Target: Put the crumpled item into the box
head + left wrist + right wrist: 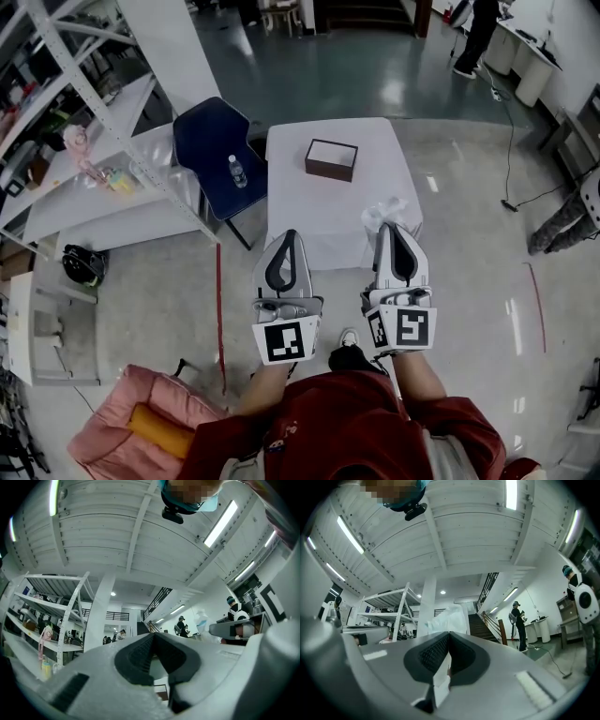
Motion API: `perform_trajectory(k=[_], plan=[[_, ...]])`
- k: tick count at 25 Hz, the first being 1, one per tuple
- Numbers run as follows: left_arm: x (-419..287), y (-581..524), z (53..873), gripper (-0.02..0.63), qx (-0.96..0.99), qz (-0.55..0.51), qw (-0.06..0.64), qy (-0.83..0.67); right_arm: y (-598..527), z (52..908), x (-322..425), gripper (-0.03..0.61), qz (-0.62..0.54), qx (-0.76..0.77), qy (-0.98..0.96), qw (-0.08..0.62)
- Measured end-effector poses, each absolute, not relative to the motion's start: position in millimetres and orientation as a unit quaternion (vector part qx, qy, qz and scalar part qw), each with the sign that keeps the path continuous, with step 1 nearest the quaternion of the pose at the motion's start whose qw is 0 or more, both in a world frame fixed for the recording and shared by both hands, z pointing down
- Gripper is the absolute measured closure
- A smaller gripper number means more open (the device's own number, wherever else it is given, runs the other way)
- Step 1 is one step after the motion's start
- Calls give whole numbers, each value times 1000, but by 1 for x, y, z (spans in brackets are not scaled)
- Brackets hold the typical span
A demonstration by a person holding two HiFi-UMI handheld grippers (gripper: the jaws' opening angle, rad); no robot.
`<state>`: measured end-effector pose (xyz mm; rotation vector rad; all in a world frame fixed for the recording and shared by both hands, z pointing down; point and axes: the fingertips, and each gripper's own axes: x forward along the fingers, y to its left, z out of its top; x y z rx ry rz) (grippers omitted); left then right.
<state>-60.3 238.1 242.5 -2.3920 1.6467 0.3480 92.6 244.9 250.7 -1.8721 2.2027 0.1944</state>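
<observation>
A crumpled translucent white plastic item (451,617) is pinched at the closed tips of the right hand-held gripper (449,633) and is seen bunched just beyond them. In the head view the item (382,212) is held over the near right part of the white-clothed surface (309,220), well apart from the dark brown rectangular box (328,170) set toward its far side. The left hand-held gripper (289,236) is closed on nothing, held beside the right one (389,228).
</observation>
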Motion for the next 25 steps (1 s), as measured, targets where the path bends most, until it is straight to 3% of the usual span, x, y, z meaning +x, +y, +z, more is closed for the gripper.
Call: perform_trajectory(k=[25], plan=[[48,82,247,611,-813,101,99,565,87,271,195,575,36,-637,763,105]])
